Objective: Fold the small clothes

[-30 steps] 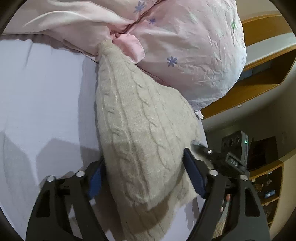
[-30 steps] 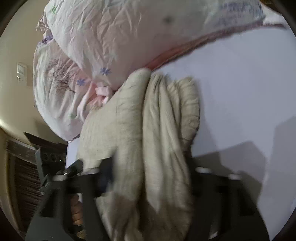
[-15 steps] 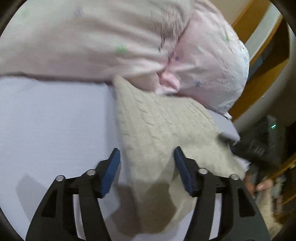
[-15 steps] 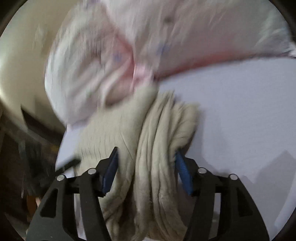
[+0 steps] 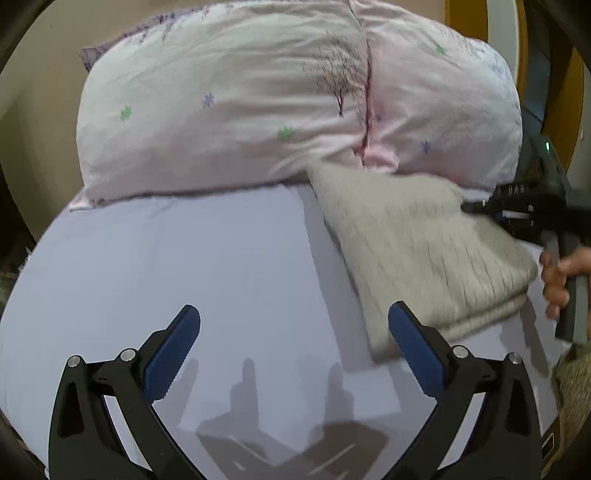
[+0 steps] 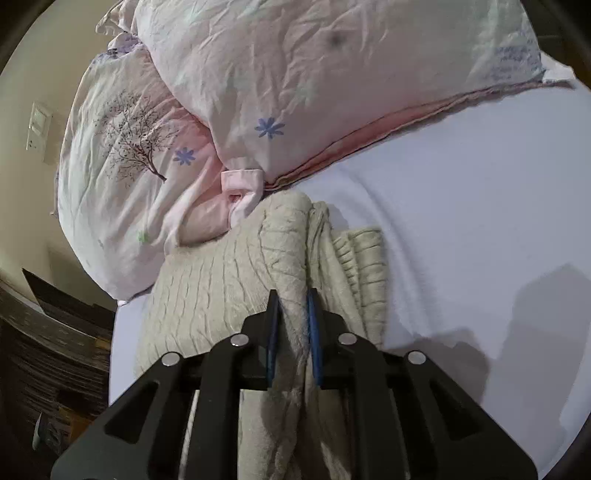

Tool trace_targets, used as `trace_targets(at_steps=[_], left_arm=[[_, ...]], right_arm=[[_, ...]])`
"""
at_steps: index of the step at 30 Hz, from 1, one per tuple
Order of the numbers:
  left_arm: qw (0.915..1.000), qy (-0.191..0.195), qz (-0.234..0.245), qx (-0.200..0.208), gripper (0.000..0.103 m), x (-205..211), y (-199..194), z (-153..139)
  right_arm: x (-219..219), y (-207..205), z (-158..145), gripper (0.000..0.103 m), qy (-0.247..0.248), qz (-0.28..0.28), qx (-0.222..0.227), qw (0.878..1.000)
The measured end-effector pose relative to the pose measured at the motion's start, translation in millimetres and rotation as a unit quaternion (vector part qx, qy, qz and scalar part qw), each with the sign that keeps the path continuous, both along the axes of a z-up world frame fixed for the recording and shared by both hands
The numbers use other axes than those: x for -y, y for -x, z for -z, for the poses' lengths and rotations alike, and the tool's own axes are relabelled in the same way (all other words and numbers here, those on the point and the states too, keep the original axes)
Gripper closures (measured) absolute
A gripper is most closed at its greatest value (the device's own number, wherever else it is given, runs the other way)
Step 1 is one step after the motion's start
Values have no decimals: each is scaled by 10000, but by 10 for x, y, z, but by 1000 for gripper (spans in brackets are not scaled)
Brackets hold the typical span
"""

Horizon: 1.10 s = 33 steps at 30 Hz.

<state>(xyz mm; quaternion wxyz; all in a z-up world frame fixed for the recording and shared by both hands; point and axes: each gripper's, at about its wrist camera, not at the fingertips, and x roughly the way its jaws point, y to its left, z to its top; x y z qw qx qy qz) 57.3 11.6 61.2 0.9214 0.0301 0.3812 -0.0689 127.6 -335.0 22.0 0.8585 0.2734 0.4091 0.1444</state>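
A folded beige cable-knit sweater (image 5: 417, 251) lies on the lavender sheet (image 5: 184, 266) against the pink pillows. My left gripper (image 5: 293, 332) is open and empty, over bare sheet to the left of the sweater. My right gripper (image 6: 291, 314) is shut on a fold of the beige sweater (image 6: 229, 280) at its near edge. In the left wrist view the right gripper (image 5: 491, 208) sits at the sweater's right edge, held by a hand.
Two pink flowered pillows (image 5: 229, 107) (image 6: 295, 74) lie along the far side of the bed. A wooden shelf (image 5: 454, 14) stands at the right beyond the bed. A dark low cabinet (image 6: 48, 350) is left of the bed in the right wrist view.
My left gripper let go of the sweater and drew back to the left over the sheet. My right gripper closed on a fold of the sweater.
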Motion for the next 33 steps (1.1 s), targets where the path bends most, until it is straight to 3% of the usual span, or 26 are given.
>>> trace_targets(at_steps=[2, 4, 6, 8, 10, 14, 16, 20, 33], left_arm=[[9998, 105, 16, -182, 1, 2, 21, 58], [9994, 154, -19, -311, 1, -4, 70, 102], [9990, 108, -66, -426, 1, 13, 117, 173], [9986, 111, -22, -516, 1, 50, 152, 226], [9977, 65, 15, -675, 1, 106, 149, 285], [9956, -155, 154, -912, 1, 258, 123, 432], [9955, -311, 115, -887, 1, 294, 119, 452], [9957, -275, 99, -876, 1, 270, 103, 451], [9965, -280, 77, -786, 1, 271, 114, 458]], right_arm=[[-45, 177, -134, 70, 301, -20, 148, 9994], [-30, 473, -277, 20, 697, 73, 547, 9960], [11, 817, -359, 2, 1025, 226, 1011, 9893], [-18, 1053, -352, 2, 1497, 357, 1085, 9821], [-65, 1189, -184, 2, 2035, 368, 593, 9766], [-313, 1258, 157, 2, 2279, -94, 191, 9735], [-466, 1269, 235, 2, 2512, -187, 199, 9676], [-674, 1227, 335, 2, 3081, -188, 247, 9509], [-664, 1311, 345, 2, 3002, -21, 270, 9535]])
